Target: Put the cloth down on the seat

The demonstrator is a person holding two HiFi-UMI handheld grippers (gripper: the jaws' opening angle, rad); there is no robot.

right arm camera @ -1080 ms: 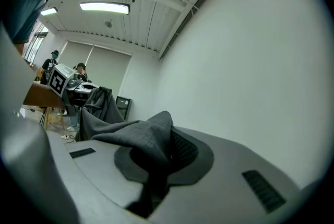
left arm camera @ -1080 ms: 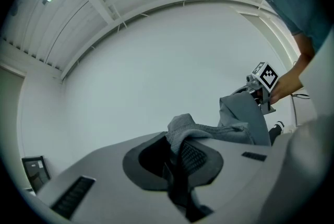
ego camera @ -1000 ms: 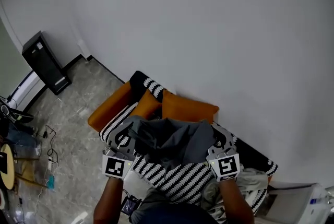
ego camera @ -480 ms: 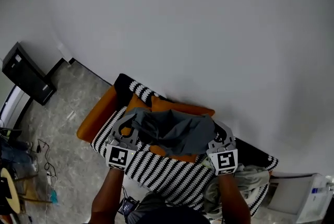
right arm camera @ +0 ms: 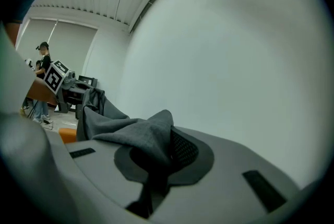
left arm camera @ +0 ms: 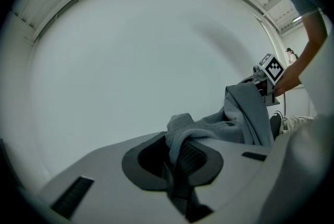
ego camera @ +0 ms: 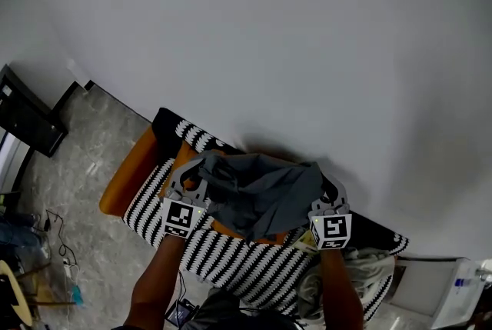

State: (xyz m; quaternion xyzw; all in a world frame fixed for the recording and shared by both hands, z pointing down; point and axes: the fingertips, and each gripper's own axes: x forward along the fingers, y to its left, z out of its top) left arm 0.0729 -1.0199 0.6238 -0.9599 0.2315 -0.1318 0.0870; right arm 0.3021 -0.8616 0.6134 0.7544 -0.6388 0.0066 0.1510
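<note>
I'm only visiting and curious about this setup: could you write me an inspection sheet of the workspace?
Surface: black-and-white striped sofa seat, cloth not yet on it.
Job's things: dark grey fabric cloth, hanging slack between the grippers, above the orange cushions.
Clutter: pale bundled fabric at the seat's right end.
Grippers: left gripper and right gripper each shut on an edge of the cloth.
Cables: thin cables on the floor, left of the sofa.
Surroundings: white wall, grey stone-look floor, black cabinet.
</note>
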